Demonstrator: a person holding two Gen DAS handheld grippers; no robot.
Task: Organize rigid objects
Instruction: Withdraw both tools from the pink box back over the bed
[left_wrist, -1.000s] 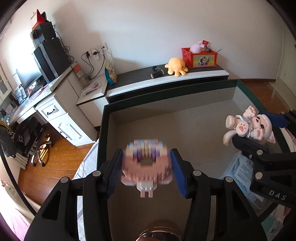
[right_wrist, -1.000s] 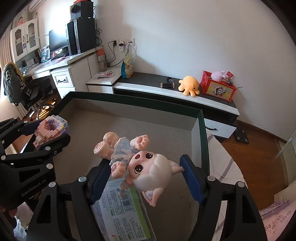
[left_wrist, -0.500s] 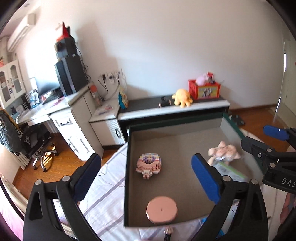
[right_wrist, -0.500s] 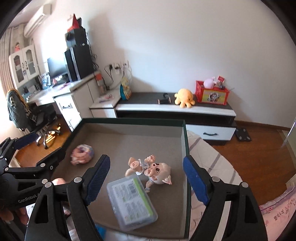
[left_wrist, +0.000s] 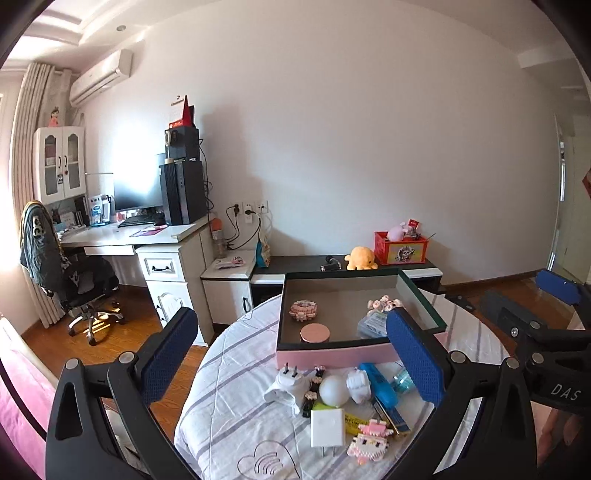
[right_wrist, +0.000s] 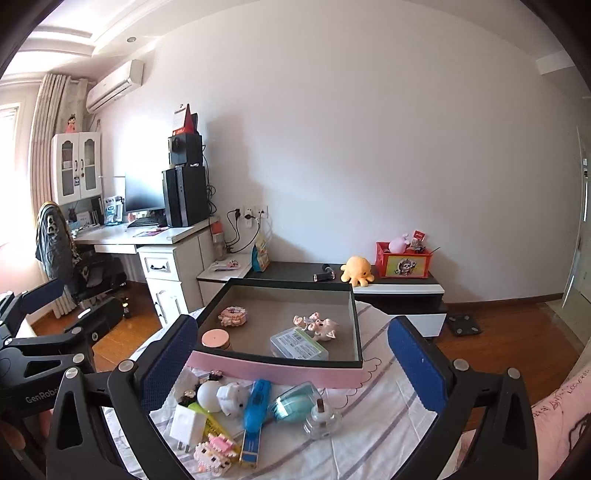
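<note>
A pink-sided box (left_wrist: 332, 355) (right_wrist: 280, 369) with a dark rim stands on the round table. Inside it lie a pink block donut (left_wrist: 303, 309) (right_wrist: 232, 316), a pig figurine (left_wrist: 384, 304) (right_wrist: 317, 325), a round pink tin (left_wrist: 314, 333) (right_wrist: 216, 338) and a clear labelled case (right_wrist: 298, 344). In front of the box lie a white plug (left_wrist: 290, 380), a white ball (left_wrist: 333, 390) (right_wrist: 207, 394), a blue stapler (right_wrist: 255, 406), a white charger (left_wrist: 327, 428) and a pink block figure (left_wrist: 369, 439) (right_wrist: 214, 452). My left gripper (left_wrist: 295, 358) and my right gripper (right_wrist: 291, 363) are both open and empty, held high and back from the table.
The table has a striped white cloth (left_wrist: 236, 406). A teal item (right_wrist: 291, 404) and a clear glass cup (right_wrist: 323, 417) lie by the stapler. A low black-and-white cabinet (right_wrist: 391, 291) with an orange plush stands behind; a desk and chair are to the left.
Both grippers let go of the block donut and the pig figurine into the box, opened wide, and pulled up and back. The loose items in front of the box have come into view.
</note>
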